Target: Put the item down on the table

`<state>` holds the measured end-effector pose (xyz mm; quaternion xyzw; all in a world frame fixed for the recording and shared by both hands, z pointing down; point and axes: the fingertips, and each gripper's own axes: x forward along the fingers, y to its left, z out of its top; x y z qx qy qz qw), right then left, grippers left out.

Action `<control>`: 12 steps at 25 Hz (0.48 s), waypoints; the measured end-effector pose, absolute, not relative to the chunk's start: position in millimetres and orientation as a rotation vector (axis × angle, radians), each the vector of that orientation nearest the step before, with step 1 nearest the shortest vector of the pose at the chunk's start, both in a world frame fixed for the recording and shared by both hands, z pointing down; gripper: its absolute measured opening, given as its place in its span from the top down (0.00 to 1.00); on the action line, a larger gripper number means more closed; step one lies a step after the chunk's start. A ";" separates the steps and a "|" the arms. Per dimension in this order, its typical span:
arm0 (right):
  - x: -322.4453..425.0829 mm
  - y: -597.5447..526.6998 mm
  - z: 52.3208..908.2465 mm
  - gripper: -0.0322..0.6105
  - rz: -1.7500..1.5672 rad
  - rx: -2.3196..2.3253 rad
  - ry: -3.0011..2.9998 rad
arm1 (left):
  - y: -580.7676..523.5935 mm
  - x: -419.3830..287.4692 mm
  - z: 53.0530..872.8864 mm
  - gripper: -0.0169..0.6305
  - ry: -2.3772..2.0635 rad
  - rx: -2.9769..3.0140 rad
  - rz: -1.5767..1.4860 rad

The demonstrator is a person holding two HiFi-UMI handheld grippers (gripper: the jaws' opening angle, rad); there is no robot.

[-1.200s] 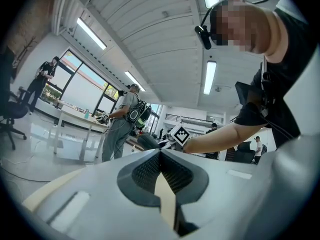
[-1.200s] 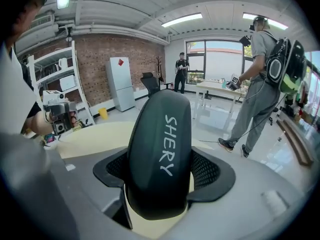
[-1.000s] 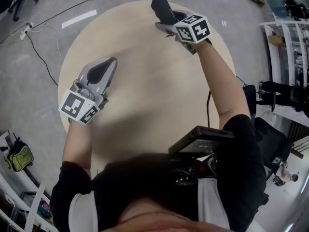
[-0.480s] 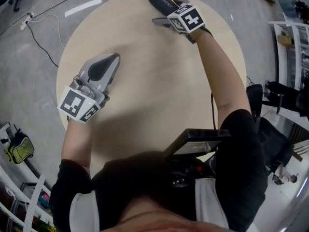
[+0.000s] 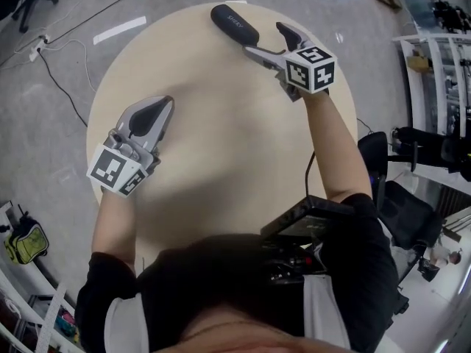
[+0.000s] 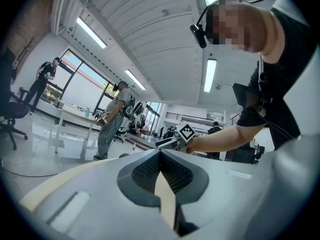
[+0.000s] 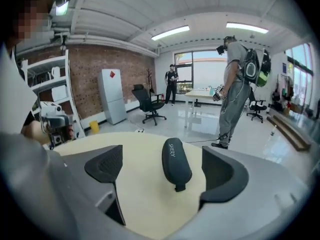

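Right claw, jaws just opened wide and pressing on nothing, hangs over the round surface. The black oblong case lies flat just off its tips, untouched. Left claw is closed, empty.

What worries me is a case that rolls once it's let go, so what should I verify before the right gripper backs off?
1. Black case lying on the round table: ok, flat on its long side.
2. Right gripper free of the case: ok. Its jaws have just been opening and stand wide. Nothing is pressed between them, and the case lies just ahead of the fingertips.
3. Case wholly on the tabletop: ok, though its far end is near the far rim.
4. Case at rest, not rolling: cannot tell.
5. Left gripper out of the way: ok, shut, empty, on the table's other side.
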<state>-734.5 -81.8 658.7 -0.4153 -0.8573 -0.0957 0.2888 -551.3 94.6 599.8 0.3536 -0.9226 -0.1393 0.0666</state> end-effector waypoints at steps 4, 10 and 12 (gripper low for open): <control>-691.6 -111.8 613.4 0.32 -0.096 -1.081 -2.388 | 88.5 -537.5 571.5 0.98 -2.771 1.134 -0.427; -602.9 -153.9 568.4 0.59 -0.012 -1.024 -2.426 | 65.3 -488.3 518.6 0.98 -2.731 1.243 -0.565; -575.7 -173.5 542.0 0.67 -0.028 -1.003 -2.458 | 47.3 -478.2 499.3 0.98 -2.709 1.333 -0.576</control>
